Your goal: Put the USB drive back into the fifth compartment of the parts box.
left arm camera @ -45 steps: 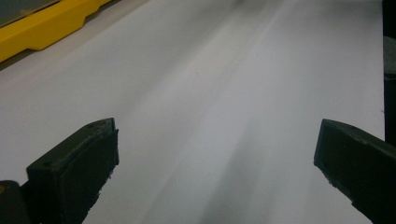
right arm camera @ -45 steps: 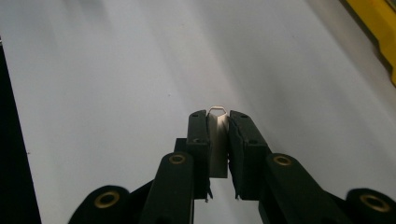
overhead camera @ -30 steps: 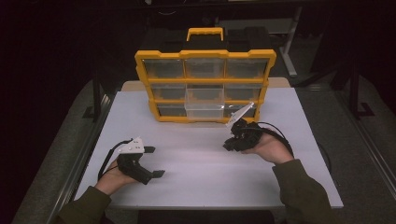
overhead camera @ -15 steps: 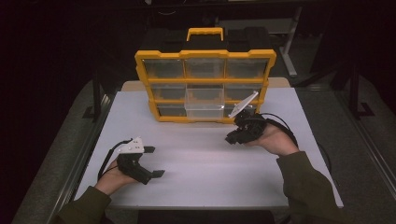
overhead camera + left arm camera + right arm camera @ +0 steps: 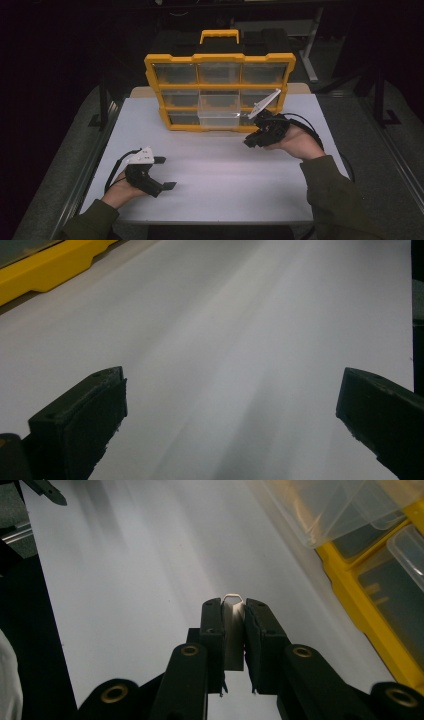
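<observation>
High view: right gripper (image 5: 254, 140) sits low at the front right corner of the yellow organiser (image 5: 220, 90), just off the clear drawer (image 5: 219, 113) that stands pulled out from the lower middle row; a second ago it was a little further left and nearer the person, now drawn right and tucked closer to the case, hand rolled palm-up; left gripper (image 5: 165, 173) rests on the white surface (image 5: 225, 170) near the front left, well apart from the case, unchanged across the three shots.

Left gripper view: fingers (image 5: 80, 425) wide apart, nothing between them; bare surface ahead; yellow base of the organiser at top left corner.

Right gripper view: fingers (image 5: 212, 630) closed on a small white clip (image 5: 233, 625), thin and flat, its looped tip poking out past the finger ends; the clip hangs above the surface, not touching it; clear drawer rim and yellow frame run along the upper right, near but apart from the clip; the left gripper's finger tip shows far off at top left.

Judgement: the shift toward the case reads as carrying the clip to the open drawer; piece secured, drop not yet done; next needs a lift over the drawer rim before release.
</observation>
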Demonstrator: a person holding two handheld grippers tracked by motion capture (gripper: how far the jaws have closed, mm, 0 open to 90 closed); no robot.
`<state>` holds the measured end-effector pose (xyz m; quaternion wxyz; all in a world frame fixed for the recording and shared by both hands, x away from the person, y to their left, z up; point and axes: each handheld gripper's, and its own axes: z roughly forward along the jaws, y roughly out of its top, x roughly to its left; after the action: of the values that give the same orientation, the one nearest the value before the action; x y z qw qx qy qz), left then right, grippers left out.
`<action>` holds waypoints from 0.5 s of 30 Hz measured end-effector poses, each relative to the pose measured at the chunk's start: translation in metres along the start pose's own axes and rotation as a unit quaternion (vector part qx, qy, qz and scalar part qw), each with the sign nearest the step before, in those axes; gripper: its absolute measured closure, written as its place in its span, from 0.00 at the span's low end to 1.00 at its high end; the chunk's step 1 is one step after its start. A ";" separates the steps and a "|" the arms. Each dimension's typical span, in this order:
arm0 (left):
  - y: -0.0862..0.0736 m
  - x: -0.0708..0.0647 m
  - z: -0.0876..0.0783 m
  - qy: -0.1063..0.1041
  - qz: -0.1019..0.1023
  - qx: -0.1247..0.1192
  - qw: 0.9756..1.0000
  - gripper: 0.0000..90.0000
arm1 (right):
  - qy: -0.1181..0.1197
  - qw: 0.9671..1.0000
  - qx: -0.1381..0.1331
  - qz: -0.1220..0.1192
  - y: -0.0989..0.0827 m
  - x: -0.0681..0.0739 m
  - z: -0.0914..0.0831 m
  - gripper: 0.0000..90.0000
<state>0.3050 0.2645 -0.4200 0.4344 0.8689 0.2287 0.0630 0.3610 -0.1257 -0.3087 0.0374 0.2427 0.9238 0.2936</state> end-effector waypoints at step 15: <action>-0.001 0.001 0.000 -0.006 -0.004 0.003 1.000 0.00 | -0.009 1.000 -0.007 0.001 0.010 -0.009 -0.022 0.86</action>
<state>0.3059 0.2652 -0.4208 0.4330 0.8698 0.2298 0.0553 0.3687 -0.1343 -0.2859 0.0469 0.2462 0.9211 0.2980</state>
